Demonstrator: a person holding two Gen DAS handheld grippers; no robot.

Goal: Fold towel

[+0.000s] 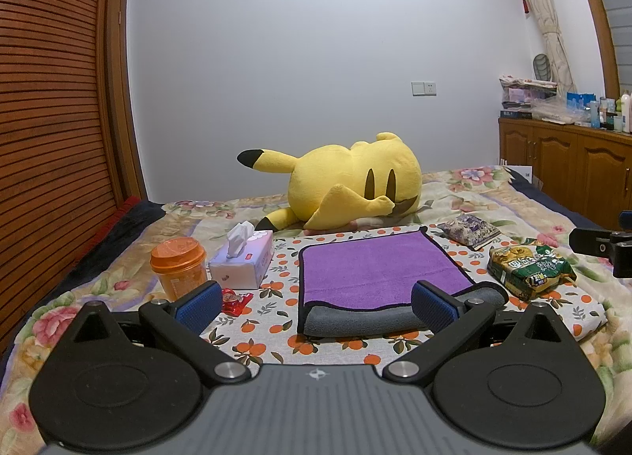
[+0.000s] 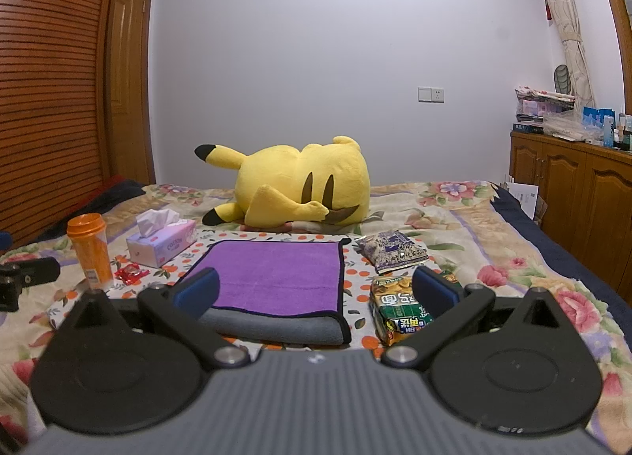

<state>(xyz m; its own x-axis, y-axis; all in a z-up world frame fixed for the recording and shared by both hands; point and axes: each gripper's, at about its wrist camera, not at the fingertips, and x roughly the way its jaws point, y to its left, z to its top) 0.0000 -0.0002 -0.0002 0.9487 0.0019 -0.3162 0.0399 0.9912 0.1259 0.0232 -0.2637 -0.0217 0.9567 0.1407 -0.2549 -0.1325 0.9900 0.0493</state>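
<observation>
The purple microfibre towel with grey underside and black edging [image 1: 379, 265] lies once-folded on the orange-print cloth [image 1: 276, 289]; left gripper [image 1: 316, 303] and right gripper [image 2: 316, 291] hover released, empty; next, seemingly, pinch one end for a second fold

The towel [image 1: 375, 263] is bright purple on top with a grey underside showing along its near fold and thin black edging, and it sits on a white cloth [image 1: 276, 297] dotted with little oranges and green leaves, which in turn lies on a cream floral bedspread [image 2: 454, 210] with pink flowers. Left of it there's an orange cup [image 1: 178, 267], a pale lilac-and-white tissue box [image 1: 247, 261] and a shiny red wrapper [image 1: 235, 299]; on the right, a green-and-yellow snack bag [image 1: 529, 267] and a purple-patterned packet [image 1: 470, 230]. At the far side is a yellow plush toy [image 1: 347, 182] with black ear tips, and both grippers are black with blue pads [image 1: 199, 303].
</observation>
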